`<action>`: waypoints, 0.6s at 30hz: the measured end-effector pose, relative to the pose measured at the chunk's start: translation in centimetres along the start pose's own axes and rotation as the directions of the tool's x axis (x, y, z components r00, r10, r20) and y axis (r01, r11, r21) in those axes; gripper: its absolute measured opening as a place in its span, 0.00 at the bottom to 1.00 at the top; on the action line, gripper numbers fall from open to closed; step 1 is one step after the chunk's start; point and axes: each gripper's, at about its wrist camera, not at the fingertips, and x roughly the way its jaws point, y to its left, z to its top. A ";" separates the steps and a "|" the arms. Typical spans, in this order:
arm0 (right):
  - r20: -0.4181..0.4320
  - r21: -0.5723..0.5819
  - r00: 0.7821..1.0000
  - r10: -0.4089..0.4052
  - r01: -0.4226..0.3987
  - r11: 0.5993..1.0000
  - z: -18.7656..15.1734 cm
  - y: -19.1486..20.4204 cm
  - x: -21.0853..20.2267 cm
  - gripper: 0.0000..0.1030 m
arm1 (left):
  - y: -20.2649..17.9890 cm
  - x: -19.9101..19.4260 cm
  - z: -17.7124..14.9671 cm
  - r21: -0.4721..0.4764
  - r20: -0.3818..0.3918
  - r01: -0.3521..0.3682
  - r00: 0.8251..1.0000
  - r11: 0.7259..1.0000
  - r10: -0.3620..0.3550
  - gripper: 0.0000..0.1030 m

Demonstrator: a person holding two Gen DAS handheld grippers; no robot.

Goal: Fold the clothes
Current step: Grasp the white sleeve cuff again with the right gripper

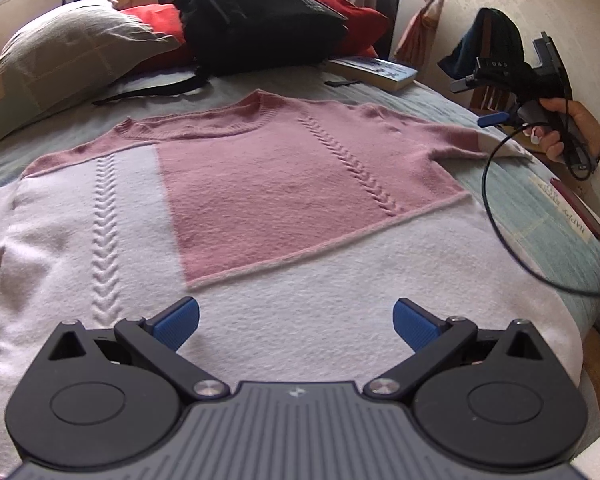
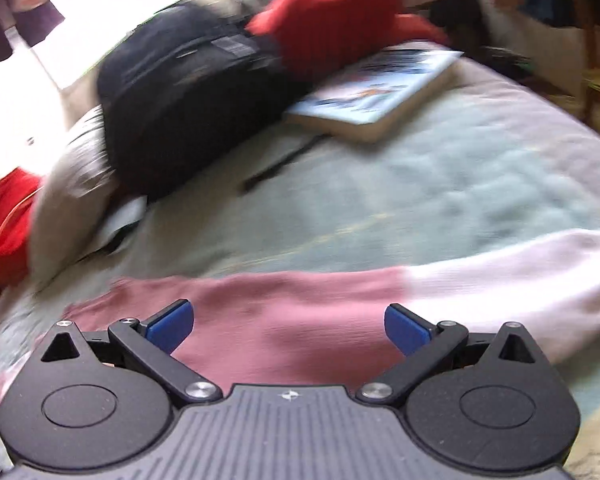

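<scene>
Left tool (image 1: 296, 322), jaws spread and empty, hovers over the sweater (image 1: 260, 208) flat on the bed (image 1: 540, 216), while right tool (image 2: 289, 326), also released, sits nearest its crosswise-lying sleeve (image 2: 340, 300).

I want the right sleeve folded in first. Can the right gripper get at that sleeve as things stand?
Probably yes. The right gripper is open, with the pink-and-white sleeve lying flat on the bed cover right ahead of its fingers. Nothing lies on it; the book and backpack lie farther back.
</scene>
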 end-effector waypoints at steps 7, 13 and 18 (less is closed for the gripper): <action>-0.029 0.118 1.000 -0.008 0.011 0.993 1.3 -5.0 2.5 1.00 | -0.8 0.9 0.5 0.017 -0.031 -0.025 0.999 1.000 0.025 0.99; 0.012 -0.026 0.988 -0.154 0.154 0.988 1.8 -5.1 6.4 1.00 | -1.6 1.6 0.6 0.039 -0.050 -0.028 0.998 0.999 0.030 0.99; 0.034 0.007 0.989 -0.147 0.147 0.989 3.2 -4.8 5.3 1.00 | -2.0 1.1 0.7 0.050 -0.045 -0.017 0.999 0.999 0.019 0.99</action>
